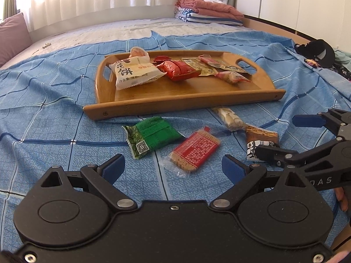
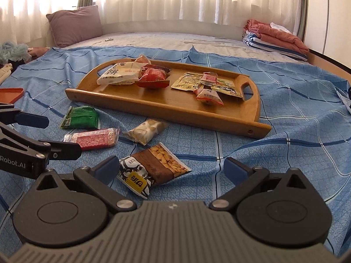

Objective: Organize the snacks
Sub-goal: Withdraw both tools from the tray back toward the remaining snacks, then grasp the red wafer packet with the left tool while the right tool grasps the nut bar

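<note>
A wooden tray (image 1: 186, 96) (image 2: 166, 107) on the blue bedsheet holds several snack packets, among them a white pastry pack (image 1: 136, 73) and a red pack (image 1: 179, 70). On the sheet in front of it lie a green packet (image 1: 151, 135) (image 2: 80, 117), a red biscuit bar (image 1: 195, 151) (image 2: 94, 139), a pale candy bar (image 1: 229, 118) (image 2: 145, 130) and a peanut packet (image 1: 261, 140) (image 2: 153, 171). My left gripper (image 1: 173, 166) is open just short of the red bar. My right gripper (image 2: 171, 167) is open with the peanut packet between its fingers.
Folded blankets (image 1: 208, 11) lie at the far right of the bed. A purple pillow (image 2: 74, 25) stands at the far left. An orange lid (image 2: 11, 94) lies on the left, a black cap (image 1: 318, 52) on the right. Curtains hang behind.
</note>
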The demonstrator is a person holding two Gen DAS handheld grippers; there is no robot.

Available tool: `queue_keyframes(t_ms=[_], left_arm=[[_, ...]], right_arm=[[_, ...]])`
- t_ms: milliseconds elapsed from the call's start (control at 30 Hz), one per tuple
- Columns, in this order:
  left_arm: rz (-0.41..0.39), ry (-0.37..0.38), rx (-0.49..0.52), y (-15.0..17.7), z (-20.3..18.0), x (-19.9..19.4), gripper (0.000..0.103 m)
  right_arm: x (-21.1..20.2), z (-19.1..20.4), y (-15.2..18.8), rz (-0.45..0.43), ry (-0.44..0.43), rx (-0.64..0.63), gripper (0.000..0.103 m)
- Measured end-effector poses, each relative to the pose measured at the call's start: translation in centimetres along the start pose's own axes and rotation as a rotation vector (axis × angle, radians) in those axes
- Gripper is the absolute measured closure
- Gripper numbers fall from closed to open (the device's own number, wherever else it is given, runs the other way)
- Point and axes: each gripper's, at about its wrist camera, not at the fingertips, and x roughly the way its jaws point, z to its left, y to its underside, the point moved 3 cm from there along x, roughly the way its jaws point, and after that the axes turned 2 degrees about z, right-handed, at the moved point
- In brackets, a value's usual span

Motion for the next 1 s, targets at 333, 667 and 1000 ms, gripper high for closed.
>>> queue_keyframes(t_ms=[333, 667, 1000], left_arm=[[0.032, 0.071, -0.017, -0.1, -0.2, 1.3, 0.014], [0.026, 0.103, 0.003, -0.6, -0.7, 2.2, 0.036], [0.016, 0.111, 0.027, -0.7, -0.9, 2.5, 0.056]], right_arm=[[1.3, 0.8, 0.9, 0.042, -0.035, -0.044, 0.000], [1.5, 0.4, 1.2, 0.032, -0.058, -0.020, 0.000], [1.4, 0.4, 1.3, 0.019, -0.058, -0.018, 0.000]])
